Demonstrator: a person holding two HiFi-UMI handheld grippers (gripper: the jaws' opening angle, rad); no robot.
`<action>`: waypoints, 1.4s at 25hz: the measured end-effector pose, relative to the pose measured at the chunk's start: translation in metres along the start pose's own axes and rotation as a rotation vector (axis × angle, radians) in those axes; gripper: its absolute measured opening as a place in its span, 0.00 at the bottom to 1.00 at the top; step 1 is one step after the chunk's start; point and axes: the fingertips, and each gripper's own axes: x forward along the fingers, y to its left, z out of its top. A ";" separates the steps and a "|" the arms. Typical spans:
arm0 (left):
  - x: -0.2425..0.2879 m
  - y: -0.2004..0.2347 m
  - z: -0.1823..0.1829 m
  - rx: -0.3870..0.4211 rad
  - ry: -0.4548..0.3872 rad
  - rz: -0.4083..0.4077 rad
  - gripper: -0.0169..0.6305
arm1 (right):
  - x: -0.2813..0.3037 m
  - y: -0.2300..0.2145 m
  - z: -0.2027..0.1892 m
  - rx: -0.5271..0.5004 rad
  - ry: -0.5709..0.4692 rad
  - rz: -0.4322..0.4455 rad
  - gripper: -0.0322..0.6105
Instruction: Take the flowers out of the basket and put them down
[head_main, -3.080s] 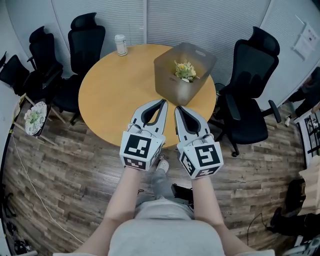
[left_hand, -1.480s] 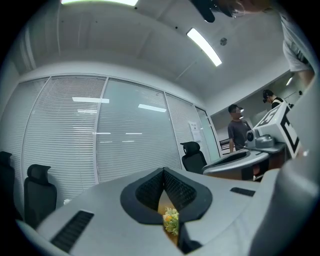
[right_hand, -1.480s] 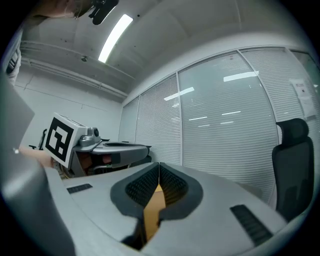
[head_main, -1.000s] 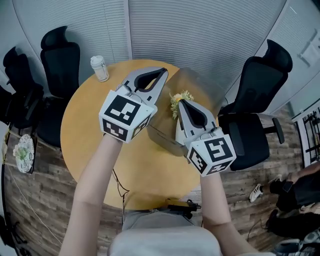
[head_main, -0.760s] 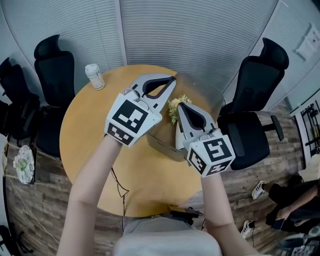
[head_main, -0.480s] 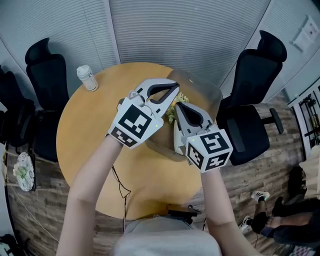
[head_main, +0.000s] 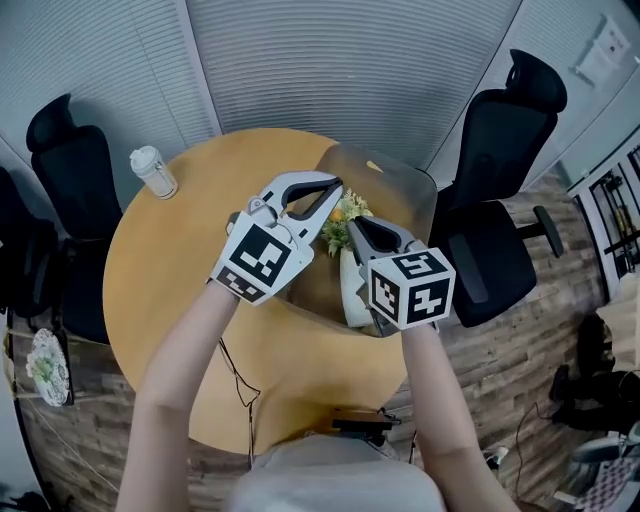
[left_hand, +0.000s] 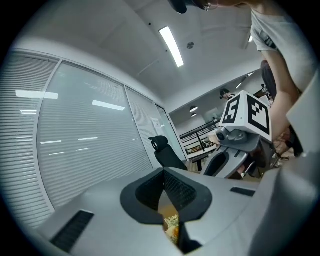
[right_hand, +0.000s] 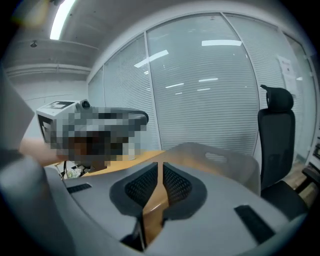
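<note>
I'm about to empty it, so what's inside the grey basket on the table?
Inside the basket, a bunch of yellow-green flowers shows. The left gripper and right gripper cover their lower part and much of the basket's floor, so anything else in there cannot be seen.

Honey-tan wood table (head_main: 170, 270); on it, smoky translucent grey basket (head_main: 400, 190), flowers (head_main: 341, 212) pale yellow and green. Light grey left gripper (head_main: 336, 184) and right gripper (head_main: 353, 226), marker cubes (head_main: 262, 262) in black-and-white squares.
</note>
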 end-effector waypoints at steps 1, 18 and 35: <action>0.002 0.002 -0.003 -0.005 -0.002 -0.001 0.03 | 0.004 -0.002 -0.004 0.017 0.025 0.000 0.11; 0.014 0.022 -0.040 -0.042 0.005 -0.018 0.03 | 0.068 -0.025 -0.090 0.171 0.482 0.010 0.53; 0.017 0.027 -0.043 -0.047 -0.010 -0.004 0.03 | 0.084 -0.055 -0.197 0.202 0.821 -0.117 0.57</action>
